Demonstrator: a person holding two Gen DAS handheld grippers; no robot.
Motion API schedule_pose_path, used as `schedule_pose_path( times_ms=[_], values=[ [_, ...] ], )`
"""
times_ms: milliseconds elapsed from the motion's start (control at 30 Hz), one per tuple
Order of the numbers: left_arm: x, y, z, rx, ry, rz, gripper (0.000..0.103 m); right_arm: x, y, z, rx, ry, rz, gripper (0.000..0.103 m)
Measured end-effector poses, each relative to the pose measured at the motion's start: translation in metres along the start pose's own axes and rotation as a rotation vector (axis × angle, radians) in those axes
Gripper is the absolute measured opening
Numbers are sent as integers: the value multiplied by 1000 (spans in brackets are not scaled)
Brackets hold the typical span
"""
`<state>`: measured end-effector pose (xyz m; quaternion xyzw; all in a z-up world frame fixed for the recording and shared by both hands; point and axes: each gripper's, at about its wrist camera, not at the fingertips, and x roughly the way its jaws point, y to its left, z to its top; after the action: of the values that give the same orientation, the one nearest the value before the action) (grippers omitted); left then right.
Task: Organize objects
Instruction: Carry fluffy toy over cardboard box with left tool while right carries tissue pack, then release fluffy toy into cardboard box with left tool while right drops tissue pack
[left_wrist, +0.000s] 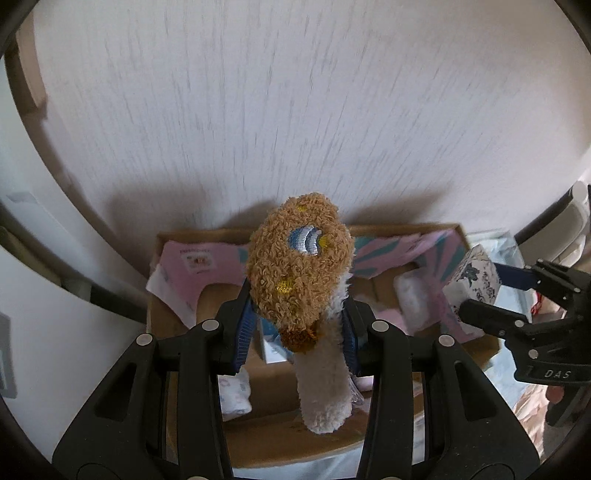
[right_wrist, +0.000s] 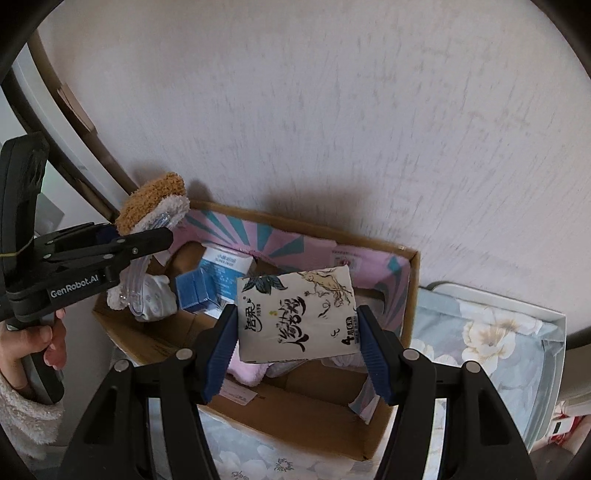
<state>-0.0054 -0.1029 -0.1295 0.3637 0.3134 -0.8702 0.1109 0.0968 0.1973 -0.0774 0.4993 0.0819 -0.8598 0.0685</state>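
Note:
My left gripper (left_wrist: 297, 321) is shut on a fuzzy brown and cream slipper (left_wrist: 301, 266), held above an open cardboard box (left_wrist: 484, 350). The slipper also shows in the right wrist view (right_wrist: 153, 205) with the left gripper (right_wrist: 147, 240). My right gripper (right_wrist: 297, 339) is shut on a white tissue pack with black lettering (right_wrist: 297, 314), held over the same box (right_wrist: 314, 421). That pack (left_wrist: 474, 273) and the right gripper (left_wrist: 491, 295) show at the right of the left wrist view.
The box sits against a white textured wall (right_wrist: 332, 110) on floral bedding (right_wrist: 480, 343). Inside lie a blue and white carton (right_wrist: 218, 277), a small white patterned bundle (right_wrist: 159, 299), pink cloth (right_wrist: 247, 369) and pink-and-teal flaps (left_wrist: 406, 254).

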Motion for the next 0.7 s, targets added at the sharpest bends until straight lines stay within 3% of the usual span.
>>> schedule_pose_path(
  times_ms=[367,700],
  values=[
    [31,-2,-17,13,55,-6,36,27,8,-15,3,37,-29,59],
    [27,-8,-10,18,37,12,37,29,9,-19,-10,53,-37,59]
  ],
)
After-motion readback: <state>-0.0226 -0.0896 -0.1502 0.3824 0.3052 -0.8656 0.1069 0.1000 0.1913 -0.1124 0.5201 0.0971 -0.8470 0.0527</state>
